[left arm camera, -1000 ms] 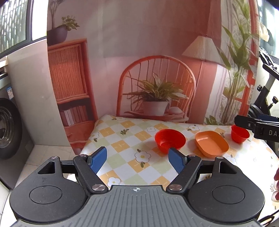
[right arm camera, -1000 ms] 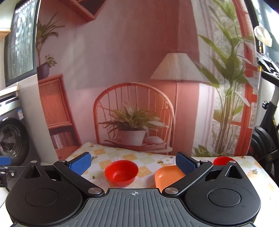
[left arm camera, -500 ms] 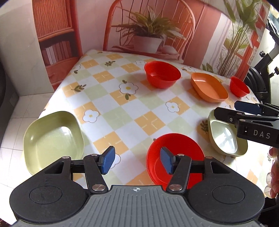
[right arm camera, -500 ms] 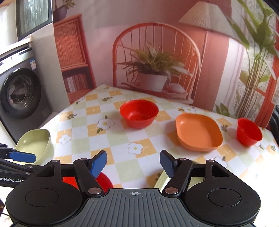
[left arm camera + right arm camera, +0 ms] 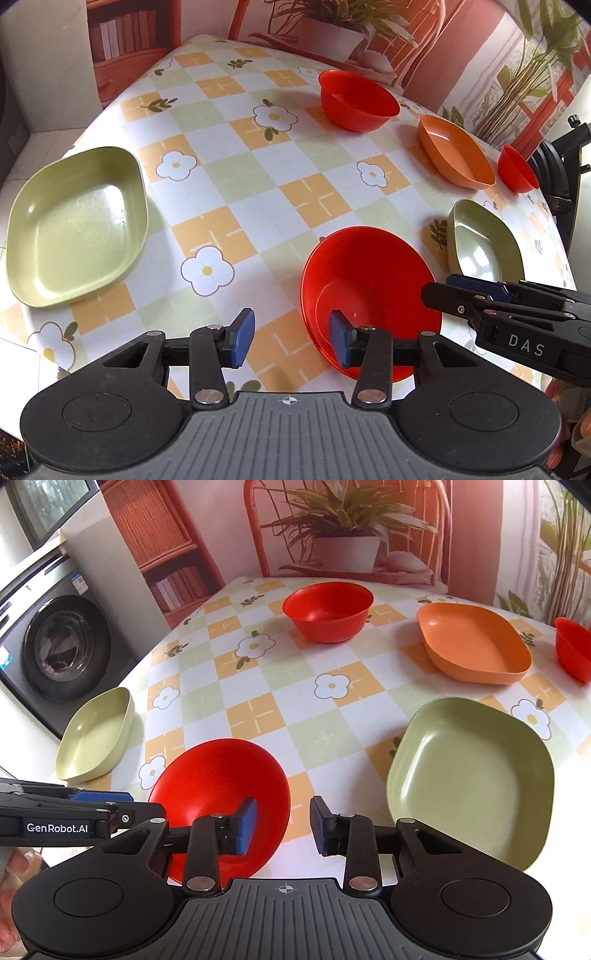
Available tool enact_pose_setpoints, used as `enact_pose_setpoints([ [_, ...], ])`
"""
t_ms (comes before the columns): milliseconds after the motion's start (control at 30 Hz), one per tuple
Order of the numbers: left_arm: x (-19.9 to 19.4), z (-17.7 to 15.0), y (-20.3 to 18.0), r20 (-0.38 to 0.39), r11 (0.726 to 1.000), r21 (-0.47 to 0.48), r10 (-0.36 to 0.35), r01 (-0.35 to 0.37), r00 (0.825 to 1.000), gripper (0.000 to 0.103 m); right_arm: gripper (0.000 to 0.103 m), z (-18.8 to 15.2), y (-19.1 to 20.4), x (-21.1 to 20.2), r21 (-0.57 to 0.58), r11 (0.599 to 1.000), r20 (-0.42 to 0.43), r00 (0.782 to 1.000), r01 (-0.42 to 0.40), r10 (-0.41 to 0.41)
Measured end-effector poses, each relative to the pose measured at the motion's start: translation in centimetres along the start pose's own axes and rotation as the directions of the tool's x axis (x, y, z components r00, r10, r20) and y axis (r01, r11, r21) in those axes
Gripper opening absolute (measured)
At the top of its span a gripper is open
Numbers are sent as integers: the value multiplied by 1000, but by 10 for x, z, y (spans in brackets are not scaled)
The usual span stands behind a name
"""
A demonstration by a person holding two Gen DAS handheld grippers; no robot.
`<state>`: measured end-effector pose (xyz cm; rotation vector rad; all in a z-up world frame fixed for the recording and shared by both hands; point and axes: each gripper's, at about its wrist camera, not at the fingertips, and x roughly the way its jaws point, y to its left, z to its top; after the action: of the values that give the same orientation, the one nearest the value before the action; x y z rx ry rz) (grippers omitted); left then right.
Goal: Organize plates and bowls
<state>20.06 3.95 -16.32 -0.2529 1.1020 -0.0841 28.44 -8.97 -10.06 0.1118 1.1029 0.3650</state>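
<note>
A big red bowl (image 5: 369, 291) (image 5: 218, 790) sits near the table's front edge. My left gripper (image 5: 291, 341) hovers open at its left rim, one pad over the bowl, holding nothing. My right gripper (image 5: 282, 825) is open between that bowl and a green square plate (image 5: 472, 779) (image 5: 484, 243). A second green plate (image 5: 77, 225) (image 5: 96, 734) lies at the left edge. Farther back stand a red bowl (image 5: 356, 99) (image 5: 328, 611), an orange square plate (image 5: 456, 155) (image 5: 472, 646) and a small red bowl (image 5: 517, 173) (image 5: 574, 648).
The table (image 5: 240, 173) wears a checked flower cloth and drops off at the left and front. A washing machine (image 5: 62, 646) stands to the left. A printed backdrop (image 5: 351, 528) closes the far side. A hand (image 5: 11, 886) shows at the lower left.
Both grippers have tilted down and come lower toward the table's front, bringing the near red bowl and green plates close. Both sets of fingers have narrowed a little but stay open.
</note>
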Motion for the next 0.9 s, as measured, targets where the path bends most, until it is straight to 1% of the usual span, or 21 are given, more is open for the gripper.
enact_pose_setpoints([
  [67,4,-1,1,-12,1000,-13,-11,11,1000,41,28,0,1,0,-4,1000,-6,1000,-3,3],
  [133,7,-3,1,-18,1000,-17,-19,18,1000,37,26,-1,0,1,-3,1000,-16,1000,-6,6],
  [167,8,-4,1,-20,1000,-17,-22,22,1000,33,26,-1,0,3,-1,1000,-23,1000,-8,7],
  [267,9,-6,0,-17,999,-23,-36,35,999,28,24,-4,0,7,11,1000,-44,999,-12,12],
  [300,10,-7,0,-14,999,-24,-39,39,999,26,22,-5,-1,8,16,1000,-49,999,-16,17],
  [333,10,-7,0,-11,999,-23,-42,41,999,25,18,-5,-1,9,20,1000,-53,998,-20,21],
  [400,10,-8,-1,-5,999,-21,-48,48,999,19,12,-6,-1,10,23,999,-60,998,-24,25],
  [467,10,-9,-4,7,999,-7,-41,41,999,16,11,-7,-1,11,24,999,-62,998,-22,24],
  [567,9,-9,-9,15,999,40,-15,15,1000,12,8,-7,-3,10,36,999,-59,998,-29,31],
  [900,6,-6,-6,24,999,42,-25,24,999,12,8,-5,-2,8,46,998,-37,999,-31,33],
])
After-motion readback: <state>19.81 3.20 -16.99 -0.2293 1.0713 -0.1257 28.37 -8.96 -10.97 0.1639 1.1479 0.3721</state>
